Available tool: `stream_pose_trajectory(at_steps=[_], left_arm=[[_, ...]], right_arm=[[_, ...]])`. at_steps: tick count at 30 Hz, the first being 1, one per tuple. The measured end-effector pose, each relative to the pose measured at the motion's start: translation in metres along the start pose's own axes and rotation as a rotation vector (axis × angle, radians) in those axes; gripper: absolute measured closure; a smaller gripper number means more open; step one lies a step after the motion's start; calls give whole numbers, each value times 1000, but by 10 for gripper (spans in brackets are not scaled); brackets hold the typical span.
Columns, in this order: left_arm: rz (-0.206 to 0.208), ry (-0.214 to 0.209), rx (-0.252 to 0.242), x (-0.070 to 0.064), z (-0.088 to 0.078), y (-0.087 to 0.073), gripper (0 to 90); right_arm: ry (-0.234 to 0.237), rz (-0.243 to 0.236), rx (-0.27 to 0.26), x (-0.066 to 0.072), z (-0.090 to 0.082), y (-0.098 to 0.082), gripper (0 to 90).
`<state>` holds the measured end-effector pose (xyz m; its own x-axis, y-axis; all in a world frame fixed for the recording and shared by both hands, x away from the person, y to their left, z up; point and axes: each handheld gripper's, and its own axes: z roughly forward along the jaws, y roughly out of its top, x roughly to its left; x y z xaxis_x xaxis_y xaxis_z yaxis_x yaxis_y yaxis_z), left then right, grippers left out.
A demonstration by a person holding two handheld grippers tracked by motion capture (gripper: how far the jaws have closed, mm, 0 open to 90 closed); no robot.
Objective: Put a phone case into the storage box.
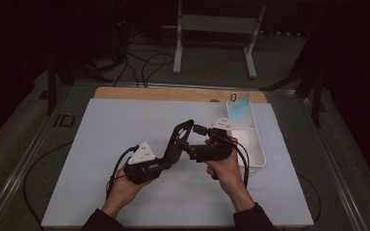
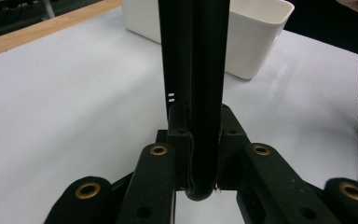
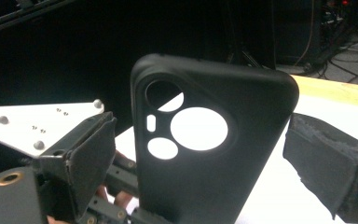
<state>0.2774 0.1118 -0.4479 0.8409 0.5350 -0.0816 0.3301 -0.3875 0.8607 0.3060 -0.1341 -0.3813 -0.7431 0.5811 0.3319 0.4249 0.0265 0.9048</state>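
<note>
1. Left gripper (image 1: 169, 155) sits near-left on the white table sheet (image 1: 125, 130), jaws pinching the bottom edge of a black phone case (image 1: 179, 139).
2. In the left gripper view the case (image 2: 196, 84) is seen edge-on, rising straight up between the two jaws, with both pads tight against its sides.
3. The case stands tilted, top end leaning far and right, lifted off the sheet.
4. Right gripper (image 1: 203, 140) is just right of the case, jaws spread wide, pointing left at it.
5. In the right gripper view the case (image 3: 205, 154) stands between the open jaws, back side facing the camera, with camera cutouts near its top.
6. Right pads (image 3: 326, 163) are clear of the case on both sides, with a gap on each; no contact seen.
7. White bin (image 1: 255, 144) lies on the right of the sheet, running near to far, just behind the right hand (image 1: 226, 168).
8. A pale blue-green phone case (image 1: 238, 108) leans in the bin's far end.
9. Left hand (image 1: 123, 187) grips its tool at near-left.
</note>
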Motion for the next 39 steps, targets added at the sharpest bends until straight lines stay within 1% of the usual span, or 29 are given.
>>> stream_pose_trajectory(at_steps=[2,3,5,7,9,10,14,22,24,28,29,30,31,33,35,36,39], left_arm=[[1,2,-4,-1,0,0,810],[1,2,-6,-1,0,0,810],[4,2,-5,-3,1,0,810],[5,3,-7,-3,1,0,810],[10,-1,-1,-5,3,0,810],[15,5,1,-6,4,0,810],[26,5,12,-9,7,0,810],[22,-1,13,-10,9,0,806],[26,6,12,-10,9,-1,804],[30,8,7,-9,8,0,791],[28,7,3,-9,7,0,767],[25,5,2,-8,7,0,716],[24,14,2,-8,7,0,648],[18,35,-3,-8,6,0,522],[15,68,-8,-9,5,1,386],[6,71,-14,-8,5,1,341],[-15,110,-36,-6,1,2,168]], right_arm=[[-7,4,0,0,1,0,92],[-27,8,-1,0,3,0,92],[-24,32,-5,-1,5,0,91],[-21,38,-5,-2,6,0,92],[-33,47,1,-2,8,0,92],[-32,49,0,-2,9,0,92],[-45,61,5,-1,11,1,107],[-59,48,15,2,11,2,124],[-61,38,14,2,11,2,134],[-58,44,14,2,10,2,138],[-57,45,14,2,10,2,138],[-59,41,15,2,10,2,138],[-59,40,14,2,10,2,138],[-61,37,13,2,10,2,138],[-59,36,13,2,10,2,137],[-58,36,14,2,10,2,137],[-60,36,15,1,9,2,137]])
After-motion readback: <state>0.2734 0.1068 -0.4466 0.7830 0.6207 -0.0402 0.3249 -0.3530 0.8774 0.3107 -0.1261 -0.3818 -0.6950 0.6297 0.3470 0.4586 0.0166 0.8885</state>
